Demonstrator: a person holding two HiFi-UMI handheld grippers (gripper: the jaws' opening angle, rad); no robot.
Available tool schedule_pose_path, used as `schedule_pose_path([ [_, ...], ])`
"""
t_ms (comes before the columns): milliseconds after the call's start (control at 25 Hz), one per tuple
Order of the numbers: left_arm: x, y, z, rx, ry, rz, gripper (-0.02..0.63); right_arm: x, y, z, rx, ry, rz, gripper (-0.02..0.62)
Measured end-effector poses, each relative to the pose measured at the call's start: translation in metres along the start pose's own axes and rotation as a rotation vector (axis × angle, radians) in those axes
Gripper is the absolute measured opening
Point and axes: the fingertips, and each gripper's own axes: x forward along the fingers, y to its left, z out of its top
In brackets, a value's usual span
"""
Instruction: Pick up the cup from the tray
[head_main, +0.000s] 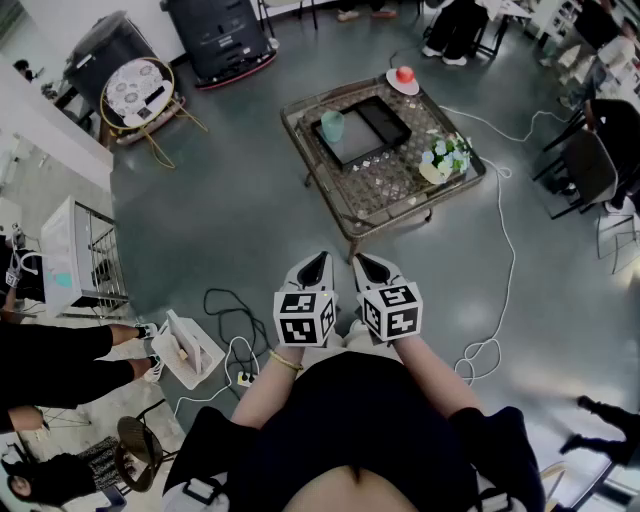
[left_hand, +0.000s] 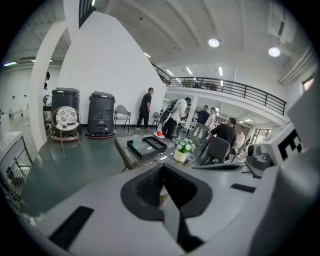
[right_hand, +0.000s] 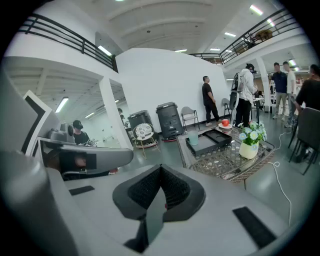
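A pale green cup (head_main: 332, 125) stands upright at the left end of a black tray (head_main: 372, 132) on a glass-topped wicker table (head_main: 400, 185). My left gripper (head_main: 313, 268) and right gripper (head_main: 372, 268) are held side by side low in the head view, well short of the table, and both point toward it. Both are shut, with nothing between the jaws. In the left gripper view the cup (left_hand: 137, 140) and tray (left_hand: 148, 146) lie far ahead, beyond the closed tip (left_hand: 163, 168). In the right gripper view the cup (right_hand: 193, 137) sits on the tray (right_hand: 211, 140), far past the closed tip (right_hand: 160, 168).
A vase of flowers (head_main: 445, 160) and a red apple on a plate (head_main: 404, 75) also sit on the table. White cables (head_main: 497, 260) and a white box (head_main: 185, 350) lie on the floor. A round stand (head_main: 138, 92), black bins (head_main: 215, 35), chairs (head_main: 590, 165) and people surround the area.
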Motion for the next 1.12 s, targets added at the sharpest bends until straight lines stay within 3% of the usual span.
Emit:
schedule_pose_path([
  [1120, 0.008, 0.013, 0.001, -0.002, 0.017, -0.007, 0.008, 0.013, 0.001, 0.002, 0.005, 0.002, -0.015, 0.009],
])
